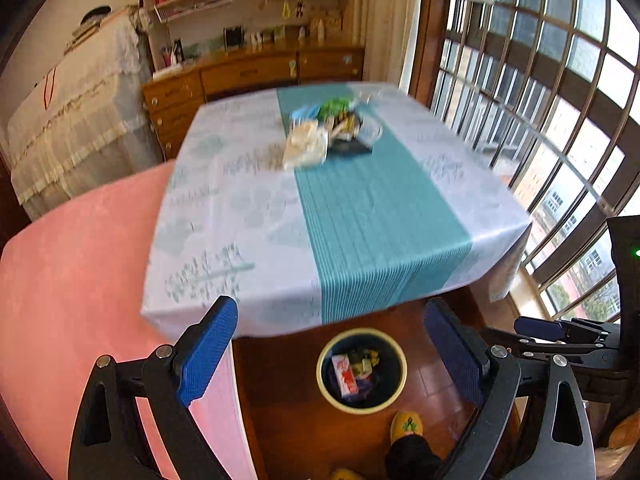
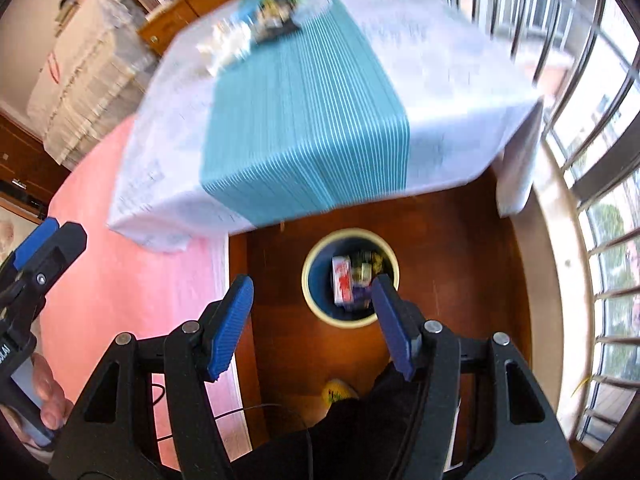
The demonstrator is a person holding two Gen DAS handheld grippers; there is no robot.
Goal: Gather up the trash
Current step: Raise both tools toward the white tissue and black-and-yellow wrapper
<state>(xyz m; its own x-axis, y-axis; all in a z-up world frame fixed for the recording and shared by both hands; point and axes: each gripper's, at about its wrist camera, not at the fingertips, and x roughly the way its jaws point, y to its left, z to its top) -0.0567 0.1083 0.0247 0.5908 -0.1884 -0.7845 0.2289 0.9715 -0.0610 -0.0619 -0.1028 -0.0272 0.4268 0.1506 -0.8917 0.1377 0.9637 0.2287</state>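
A pile of trash, wrappers and bags, lies on the far part of the table on its teal runner; it also shows blurred in the right wrist view. A round bin with a cream rim stands on the wooden floor below the table's near edge, with several wrappers inside; it also shows in the right wrist view. My left gripper is open and empty, above the floor near the bin. My right gripper is open and empty, just above the bin.
A pink surface lies left of the table. A window with bars fills the right side. A wooden dresser and bookshelves stand behind the table. The person's foot in a yellow slipper is by the bin.
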